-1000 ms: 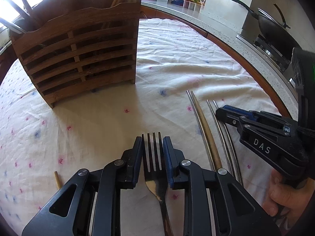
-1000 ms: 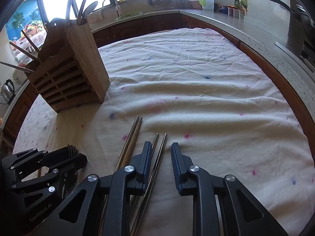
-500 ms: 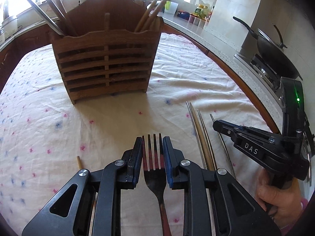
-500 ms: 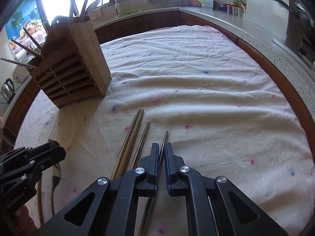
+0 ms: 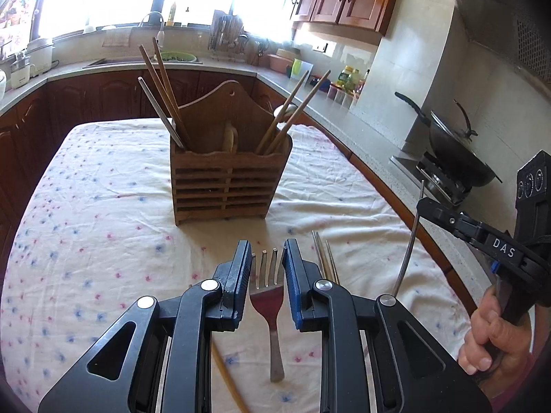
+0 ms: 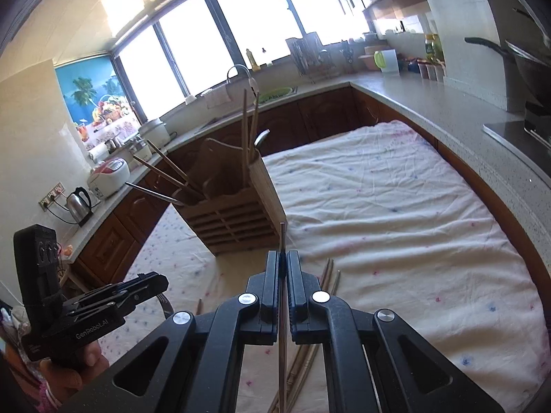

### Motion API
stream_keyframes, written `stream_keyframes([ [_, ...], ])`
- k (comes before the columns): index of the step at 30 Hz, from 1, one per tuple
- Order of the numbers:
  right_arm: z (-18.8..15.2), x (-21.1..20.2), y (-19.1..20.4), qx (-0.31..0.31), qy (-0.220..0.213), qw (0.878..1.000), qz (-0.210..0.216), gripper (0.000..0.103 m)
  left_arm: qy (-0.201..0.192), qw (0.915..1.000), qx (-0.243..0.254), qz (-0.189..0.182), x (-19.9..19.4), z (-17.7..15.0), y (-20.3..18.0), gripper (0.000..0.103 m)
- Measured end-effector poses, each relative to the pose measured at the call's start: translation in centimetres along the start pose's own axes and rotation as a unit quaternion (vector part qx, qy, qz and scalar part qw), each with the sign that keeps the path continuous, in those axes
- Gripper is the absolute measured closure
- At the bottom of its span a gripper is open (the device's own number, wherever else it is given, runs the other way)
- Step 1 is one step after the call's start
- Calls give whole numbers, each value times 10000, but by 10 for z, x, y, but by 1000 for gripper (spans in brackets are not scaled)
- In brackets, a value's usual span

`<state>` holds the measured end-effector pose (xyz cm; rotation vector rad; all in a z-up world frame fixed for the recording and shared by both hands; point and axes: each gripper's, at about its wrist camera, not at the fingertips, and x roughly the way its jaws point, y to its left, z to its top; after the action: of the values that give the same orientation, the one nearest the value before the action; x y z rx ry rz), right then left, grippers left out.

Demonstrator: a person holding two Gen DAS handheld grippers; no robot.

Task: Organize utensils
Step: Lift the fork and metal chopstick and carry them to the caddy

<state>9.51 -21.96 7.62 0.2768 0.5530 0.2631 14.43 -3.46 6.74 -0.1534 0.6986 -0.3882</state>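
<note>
1. While both hands hang above the cloth-covered table (image 5: 103, 206), each tool carries one utensil, so two pieces can go to the wooden utensil holder (image 5: 227, 186) in a single trip.
2. Left gripper (image 5: 265, 268): its jaws are clenched on a fork (image 5: 267, 296), pinching the head by its edges. The tines point ahead toward the holder and the handle trails back under the tool, which suits lowering it in from above once it is tipped.
3. Right gripper (image 6: 283, 268): its jaws are pressed tight on a thin metal chopstick (image 6: 282, 241), gripped partway along. A short end juts forward and the long end runs back beneath the tool, clear of the cloth.
4. Holder: it stands upright near the middle of the table with two compartments. Wooden chopsticks (image 5: 162, 96) lean out of the left one; more sticks and a spoon sit in the right.
5. Remaining pieces: several chopsticks (image 6: 329, 275) lie on the cloth just below the right gripper, and a wooden one (image 5: 224, 375) lies under the left tool, so the job looks only partly done.
</note>
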Motion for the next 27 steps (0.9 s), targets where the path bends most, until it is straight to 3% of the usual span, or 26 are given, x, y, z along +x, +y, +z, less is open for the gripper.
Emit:
stream_keyframes([
  [8, 21, -18, 22, -197, -393, 9989, 190, 99, -292, 9995, -54, 65, -21, 11, 10, 89],
  [10, 24, -19, 23, -218, -425, 9986, 221, 99, -319, 9994, -57, 75, -23, 13, 11, 100],
  [12, 26, -19, 25, -241, -453, 9984, 228, 99, -330, 9994, -33, 111, -23, 13, 12, 101],
  [27, 38, -23, 23, -246, -708, 9969, 223, 99, -631, 9977, -13, 264, -42, 30, 20, 101],
])
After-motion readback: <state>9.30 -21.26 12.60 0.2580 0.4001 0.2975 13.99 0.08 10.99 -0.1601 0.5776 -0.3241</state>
